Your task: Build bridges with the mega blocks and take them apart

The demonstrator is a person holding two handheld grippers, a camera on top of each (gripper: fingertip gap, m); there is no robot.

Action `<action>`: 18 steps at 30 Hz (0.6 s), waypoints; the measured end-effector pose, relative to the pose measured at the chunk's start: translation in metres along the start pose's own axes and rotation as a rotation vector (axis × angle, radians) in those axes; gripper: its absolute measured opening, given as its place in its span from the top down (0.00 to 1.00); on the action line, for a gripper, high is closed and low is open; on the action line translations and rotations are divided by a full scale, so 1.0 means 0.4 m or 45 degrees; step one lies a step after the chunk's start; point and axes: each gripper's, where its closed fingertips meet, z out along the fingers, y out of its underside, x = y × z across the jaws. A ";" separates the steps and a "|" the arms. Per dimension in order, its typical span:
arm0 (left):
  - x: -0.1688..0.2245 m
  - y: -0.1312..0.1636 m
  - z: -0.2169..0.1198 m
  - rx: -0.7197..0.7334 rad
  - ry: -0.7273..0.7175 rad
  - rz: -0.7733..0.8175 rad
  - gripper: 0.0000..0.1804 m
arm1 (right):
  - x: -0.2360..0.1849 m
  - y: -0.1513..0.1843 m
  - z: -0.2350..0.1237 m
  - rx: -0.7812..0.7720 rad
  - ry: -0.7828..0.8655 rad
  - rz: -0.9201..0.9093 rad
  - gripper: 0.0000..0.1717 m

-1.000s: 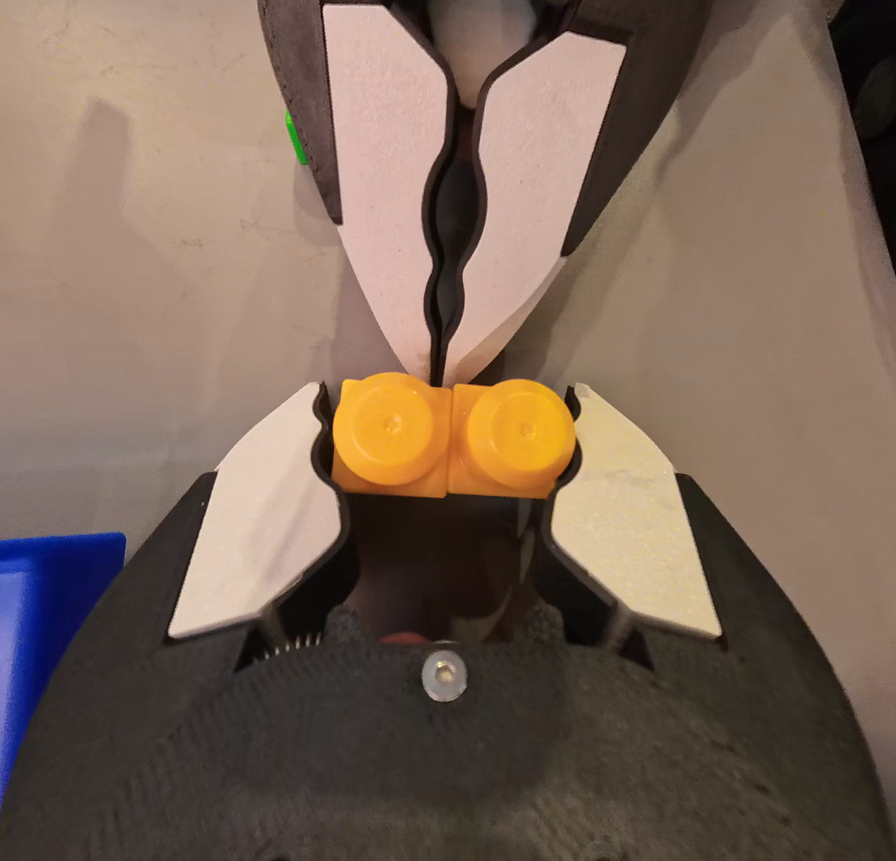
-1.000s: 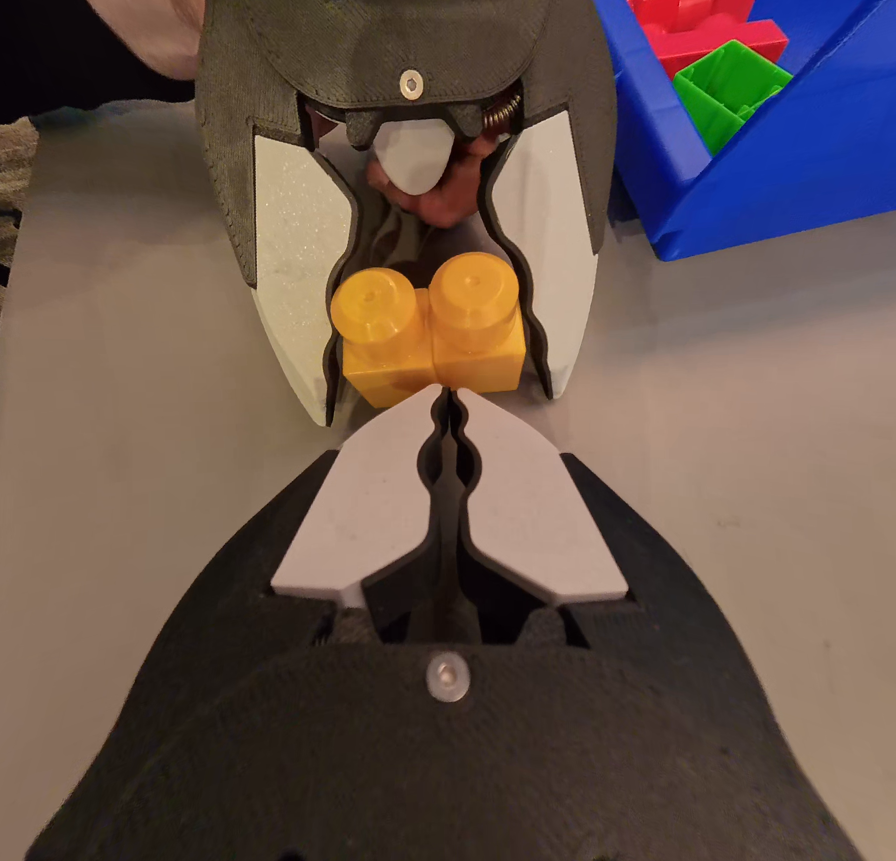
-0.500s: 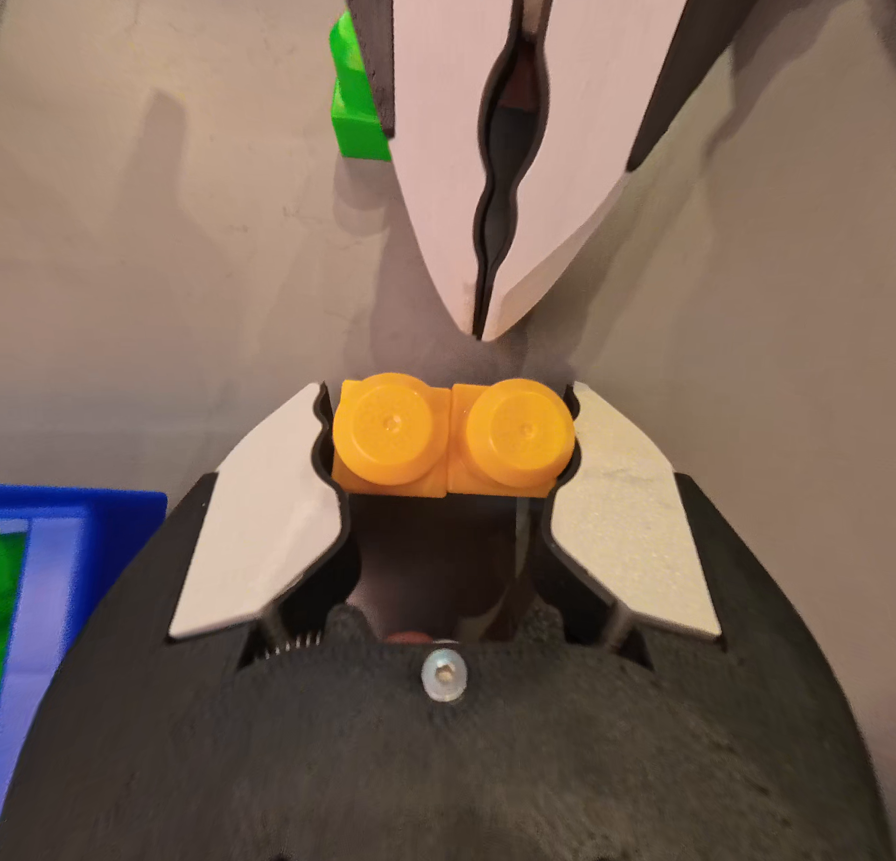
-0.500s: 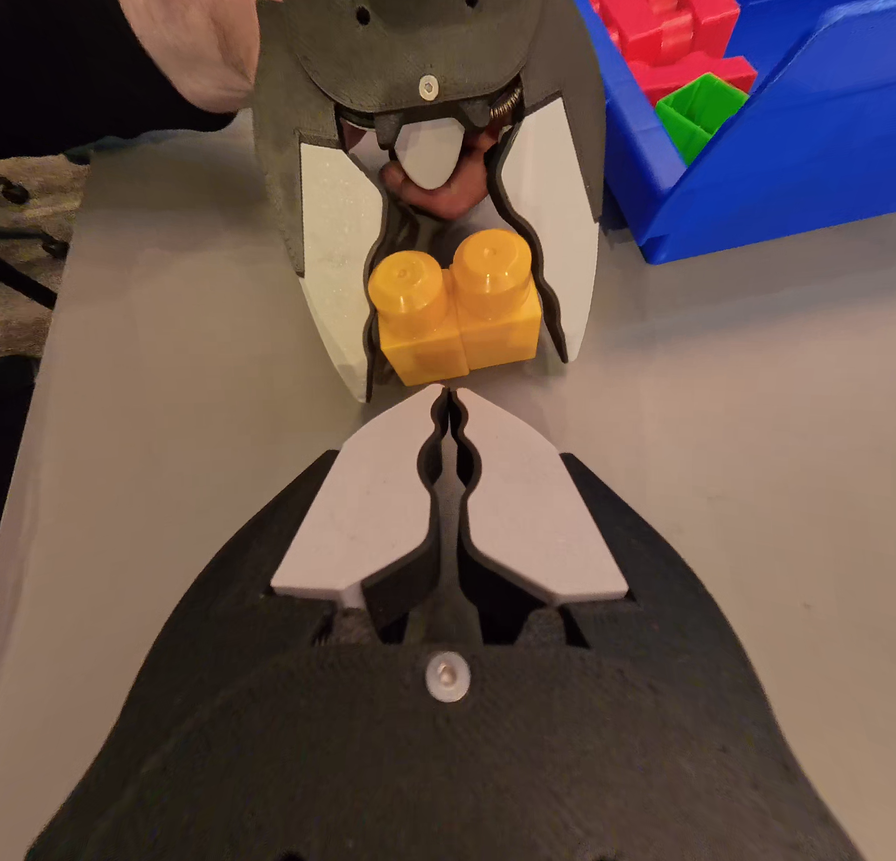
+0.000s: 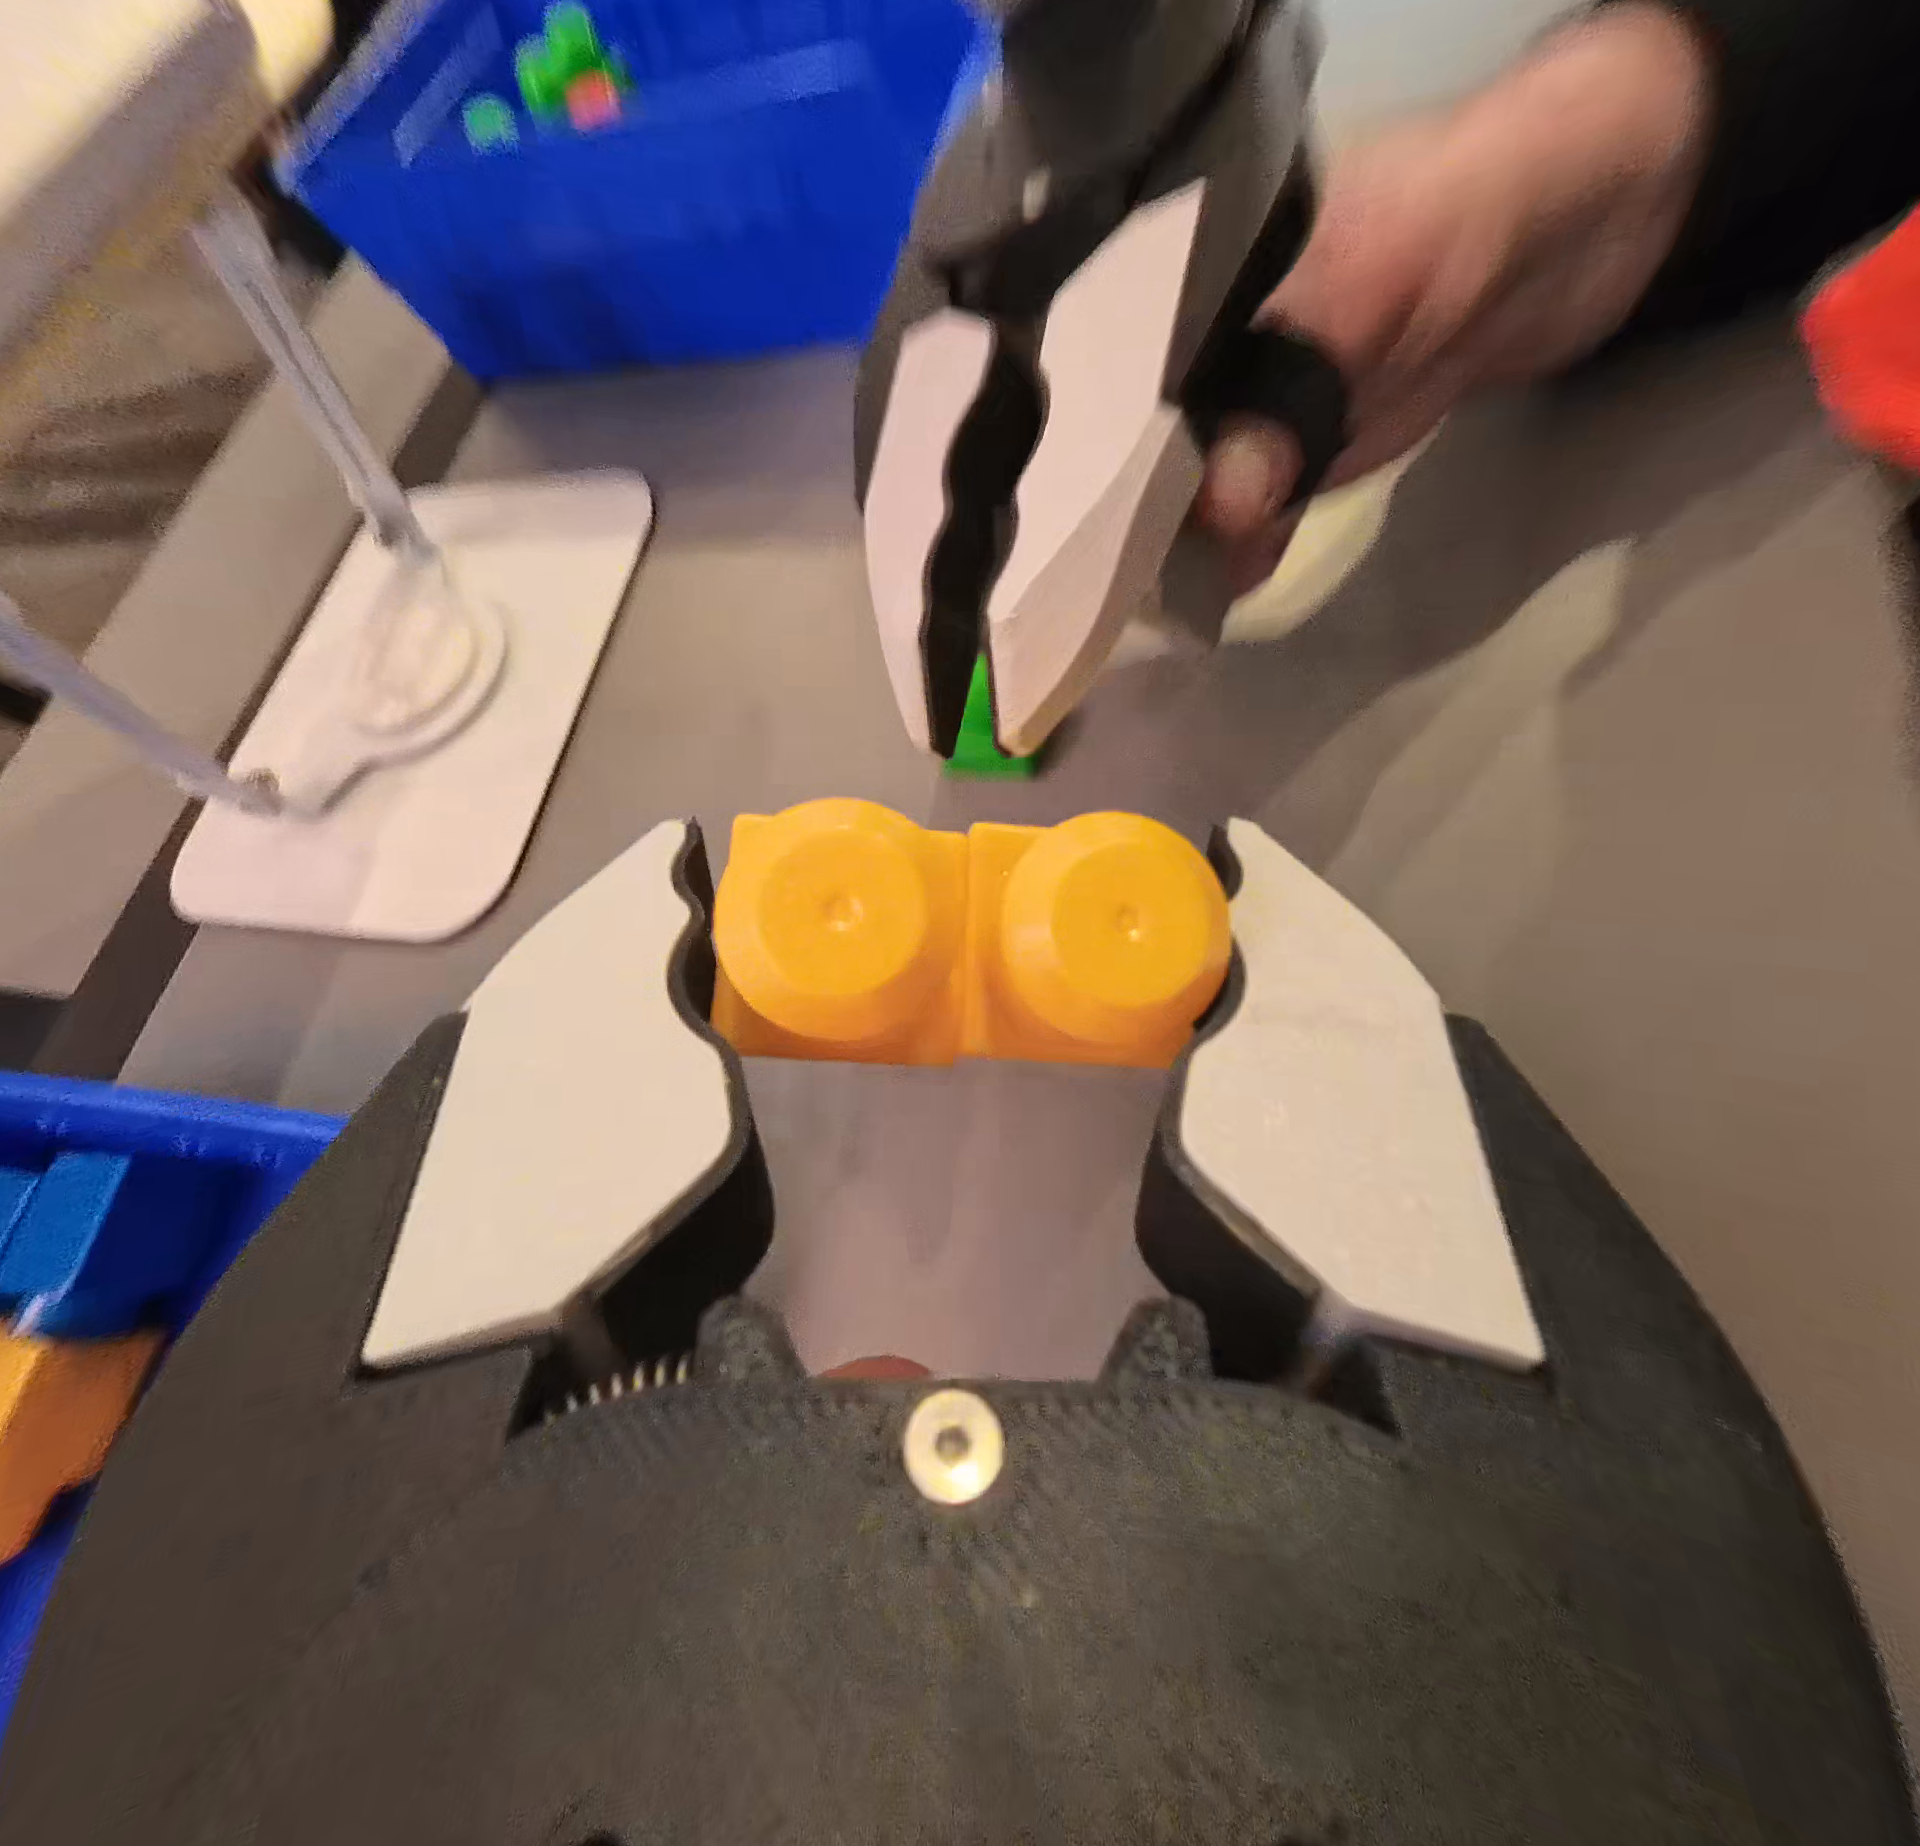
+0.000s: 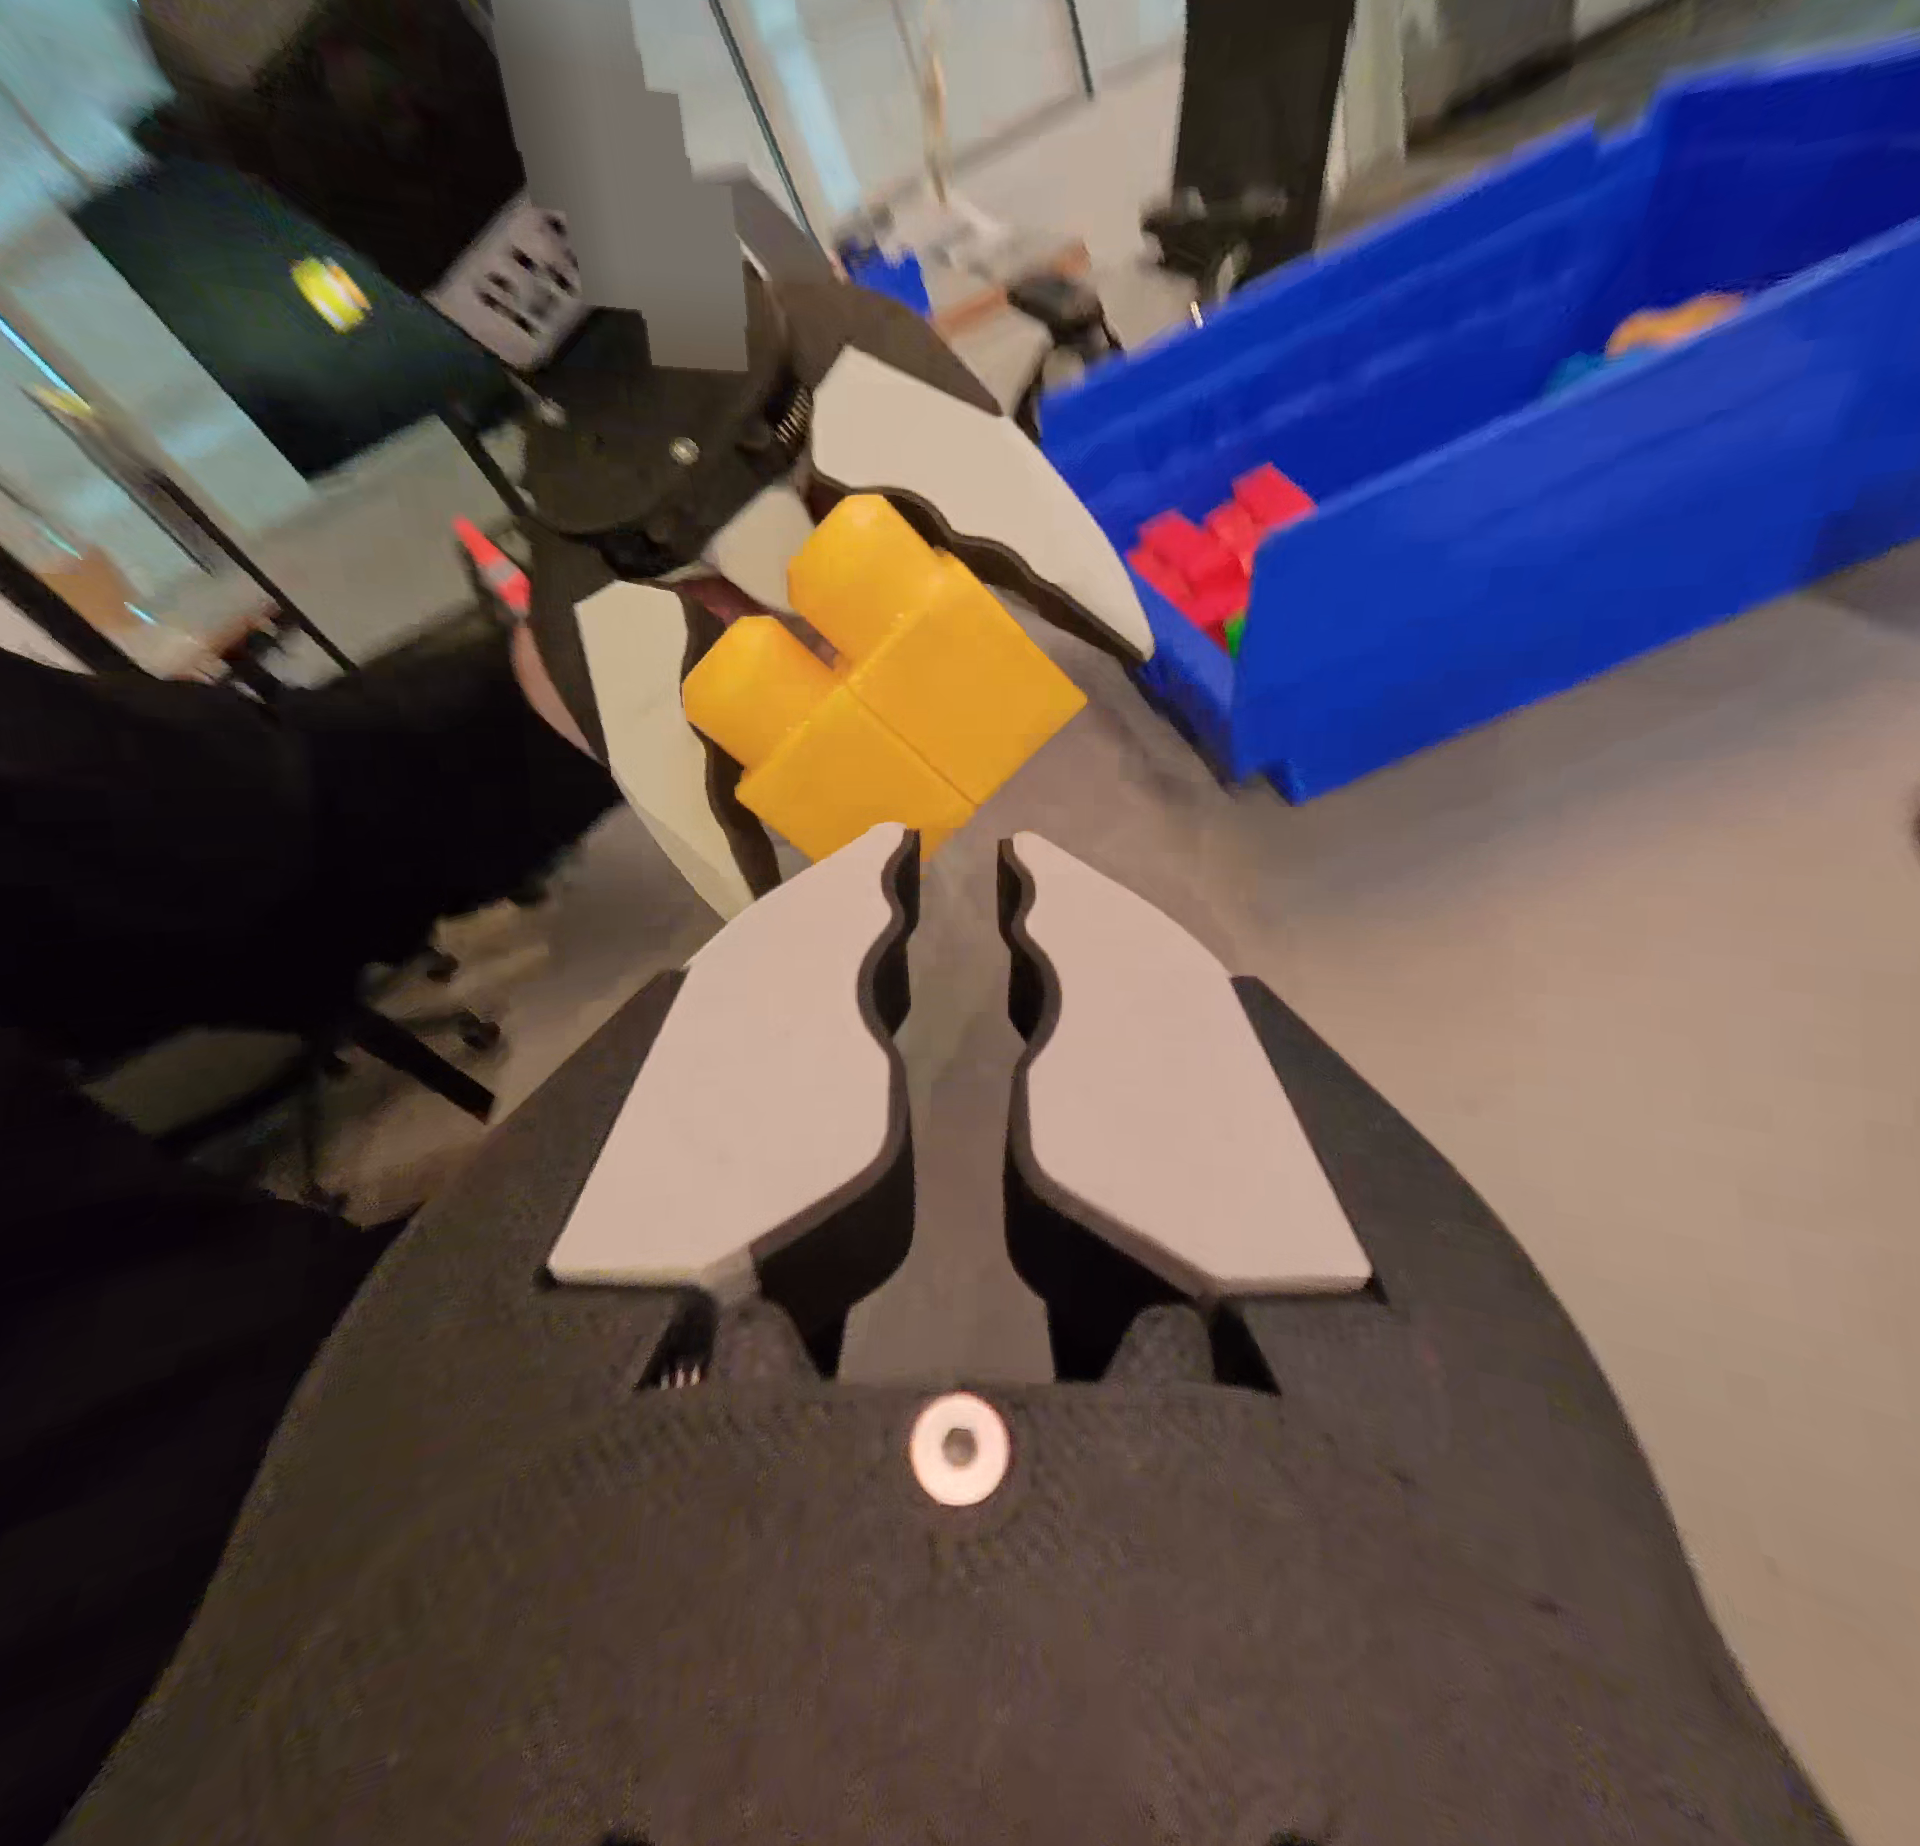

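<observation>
L gripper (image 5: pixel 961 923) pinched the yellow two-stud block (image 5: pixel 966 939) betw. both pads, held above the table (image 5: pixel 1558 965). R gripper (image 6: pixel 956 861) stood slightly spread w/ nothing in it, just in front of that block. Green block (image 5: pixel 987 747) lay on the table beyond the yellow one; blue bin (image 6: pixel 1558 549) behind.

Black hand-held gripper (image 5: pixel 971 923), white pads (image 5: pixel 561 1100)

Open grey table (image 6: pixel 1558 965) is lying clear to the right gripper's (image 6: pixel 958 846) right. Blue bin (image 6: pixel 1507 570) is bounding the far right. Left gripper (image 6: pixel 914 674), clamping an orange block (image 6: pixel 914 695), is blocking straight ahead.
</observation>
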 end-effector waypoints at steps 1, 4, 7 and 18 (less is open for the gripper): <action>0.005 -0.040 -0.017 0.132 0.044 -0.046 0.51 | -0.011 -0.023 -0.014 0.071 -0.044 -0.001 0.94; 0.010 -0.143 -0.067 0.494 0.164 -0.200 0.51 | -0.048 -0.083 -0.045 0.244 -0.132 -0.071 0.96; 0.022 -0.205 -0.084 0.700 0.238 -0.258 0.51 | -0.093 -0.122 -0.058 0.348 -0.179 -0.174 0.96; 0.042 -0.318 -0.092 1.146 0.446 -0.451 0.51 | -0.141 -0.175 -0.081 0.548 -0.150 -0.263 0.92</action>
